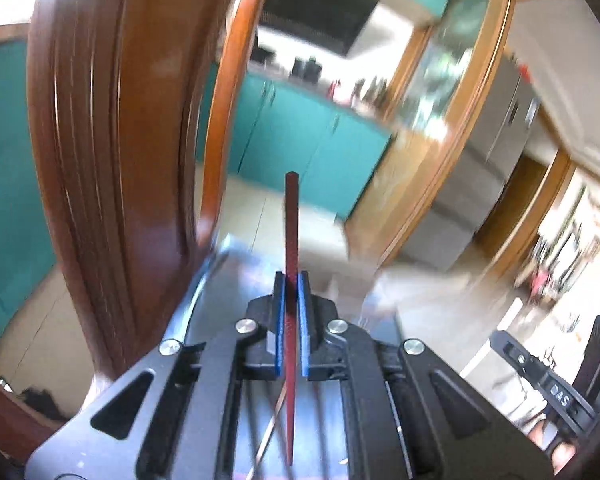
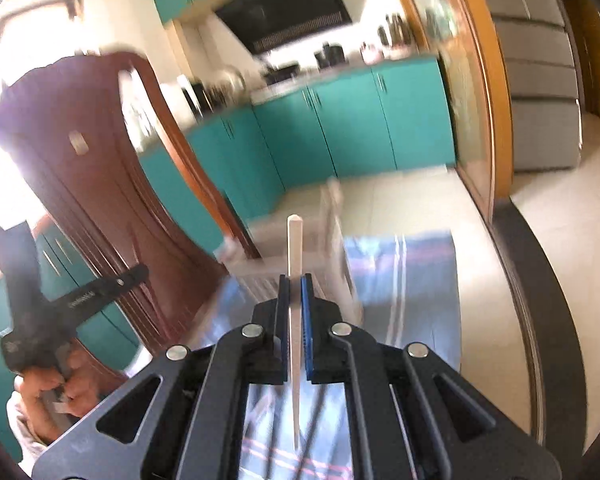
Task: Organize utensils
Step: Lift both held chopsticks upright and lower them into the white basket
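The left gripper [image 1: 291, 280] is closed on a dark red chopstick [image 1: 291, 240], its blue pads [image 1: 305, 320] pinching the stick partway along so the square butt end stands up past the fingertips and the tapered tip runs back under the tool. The right gripper [image 2: 295, 282] grips a pale, cream-coloured chopstick [image 2: 294, 248] in much the same way, thick end forward, thin end trailing beneath. Both tools are lifted well clear of the work surface, and both views are smeared by motion. In the right wrist view a blue striped cloth [image 2: 404, 280] lies below, and a blurred, pale box-like container [image 2: 296, 252] sits at its far edge just behind the cream stick; it is too blurred to name, though it seems the likely place for the sticks to go. A brown wooden chair back [image 1: 100, 140] rises close on the left side, and teal kitchen cabinets [image 2: 340, 128] fill the background. The step in hand looks like carrying each stick to its holder. To do it well, slow down before the drop so the target is sharp, keep each stick upright and centred over the opening, lower the tapered end in first, and open the jaws only once the tip is inside. Handle one stick at a time, keeping the left tool away from the chair.
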Demonstrator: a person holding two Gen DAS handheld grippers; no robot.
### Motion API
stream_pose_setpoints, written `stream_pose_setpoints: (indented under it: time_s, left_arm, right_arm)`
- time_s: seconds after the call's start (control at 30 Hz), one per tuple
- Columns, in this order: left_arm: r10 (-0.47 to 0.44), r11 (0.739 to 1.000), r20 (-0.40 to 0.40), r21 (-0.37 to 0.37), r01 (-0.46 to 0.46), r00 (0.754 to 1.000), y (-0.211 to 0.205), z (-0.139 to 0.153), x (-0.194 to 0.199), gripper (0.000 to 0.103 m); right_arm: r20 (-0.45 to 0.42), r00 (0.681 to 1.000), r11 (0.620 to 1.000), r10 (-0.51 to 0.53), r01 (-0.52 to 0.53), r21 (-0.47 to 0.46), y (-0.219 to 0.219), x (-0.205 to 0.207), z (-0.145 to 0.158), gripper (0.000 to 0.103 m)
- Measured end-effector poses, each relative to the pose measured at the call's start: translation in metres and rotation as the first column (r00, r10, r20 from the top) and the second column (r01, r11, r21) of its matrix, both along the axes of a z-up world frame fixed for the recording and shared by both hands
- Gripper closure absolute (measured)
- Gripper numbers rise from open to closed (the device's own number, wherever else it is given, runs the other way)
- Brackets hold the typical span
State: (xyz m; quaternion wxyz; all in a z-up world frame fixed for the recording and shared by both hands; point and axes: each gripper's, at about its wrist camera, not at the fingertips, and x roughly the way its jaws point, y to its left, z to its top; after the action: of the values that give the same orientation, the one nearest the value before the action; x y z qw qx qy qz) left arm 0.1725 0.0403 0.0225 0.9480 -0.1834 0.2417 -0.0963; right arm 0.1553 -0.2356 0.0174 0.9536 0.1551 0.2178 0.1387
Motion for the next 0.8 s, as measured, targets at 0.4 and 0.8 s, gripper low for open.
stream_pose_setpoints:
  time_s: [0.4,0.8]
  left_arm:
    - [0.255,0.955,0.246,-0.212,-0.205,0.935,0.025,0.046,0.034,0.096]
    - [0.235,0.972,0.186,-0.028,-0.234,0.954,-0.015,-0.008,0.098,0.096]
  right_arm:
    - [0.313,0.925,0.976,-0.214,0.187,0.116,-0.009,0.033,0.071,0.097]
    - [0.159,0.969,0.979,-0.191,0.200,-0.039,0.018,0.116,0.004,0.097]
